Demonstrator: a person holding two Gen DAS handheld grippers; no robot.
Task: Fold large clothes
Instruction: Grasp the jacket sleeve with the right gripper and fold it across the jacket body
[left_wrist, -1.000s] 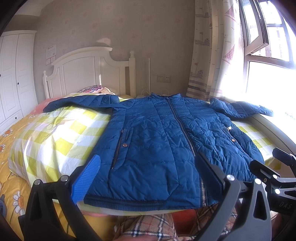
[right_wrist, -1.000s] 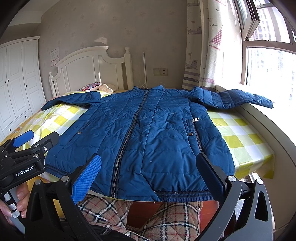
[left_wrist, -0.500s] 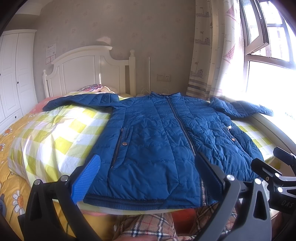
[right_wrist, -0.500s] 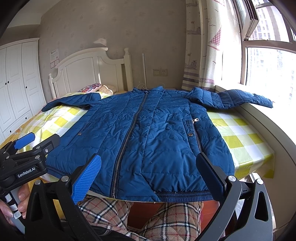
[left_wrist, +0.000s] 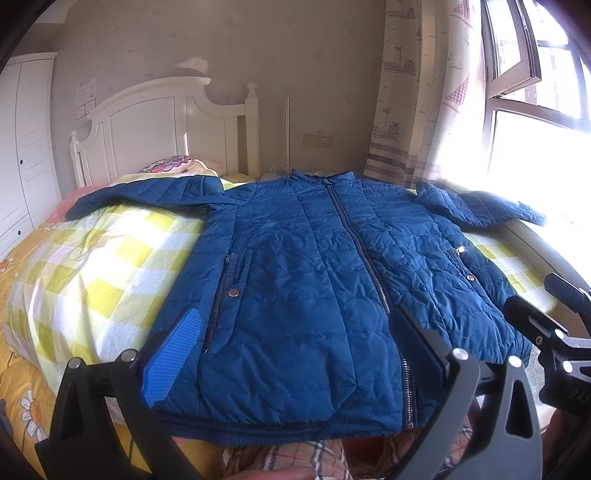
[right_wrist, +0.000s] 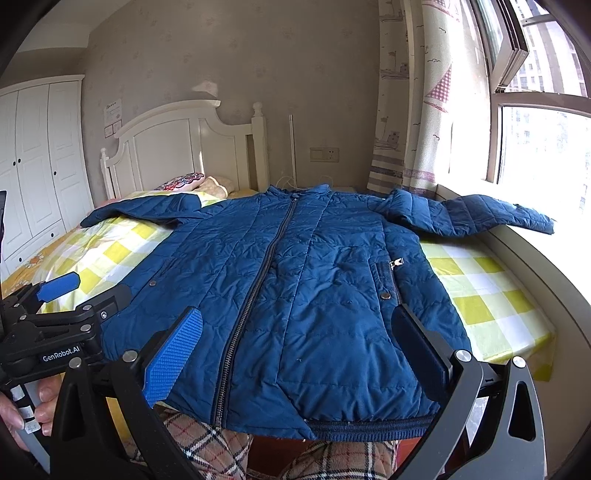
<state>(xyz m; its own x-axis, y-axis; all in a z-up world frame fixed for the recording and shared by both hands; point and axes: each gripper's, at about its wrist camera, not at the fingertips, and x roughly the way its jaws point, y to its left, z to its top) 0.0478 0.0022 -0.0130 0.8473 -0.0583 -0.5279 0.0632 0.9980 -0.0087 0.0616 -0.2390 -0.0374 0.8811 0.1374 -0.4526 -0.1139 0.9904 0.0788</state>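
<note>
Sunlight comes through the big window (right_wrist: 539, 144) on my right side and makes the long patterned curtain (right_wrist: 413, 110) glow. Across the room I see a white wooden headboard (left_wrist: 162, 129) and a tall white wardrobe (right_wrist: 40, 162) against the beige wall. Below them is the bed with a yellow and white checked sheet (left_wrist: 92, 266).

On that sheet lies the big blue puffy quilted jacket (left_wrist: 303, 280). It is flat, front side up, zipped shut down the middle, with the collar near the headboard and the bottom hem at the near edge of the bed. One sleeve (left_wrist: 144, 192) stretches out toward the wardrobe side. The other sleeve (right_wrist: 469, 214) reaches over to the windowsill.

My left gripper (left_wrist: 295, 354) hovers over the bottom part of the jacket. Its two fingers are spread wide apart, one with a blue bumpy pad (left_wrist: 173, 354), and nothing is between them. My right gripper (right_wrist: 295, 350) hovers just over the hem too, and its fingers are also spread wide with nothing in them. In the right view I can see the left gripper off to the side, with a hand (right_wrist: 22, 406) holding its handle. Down below the hem I see plaid checked trousers (right_wrist: 207, 446).
</note>
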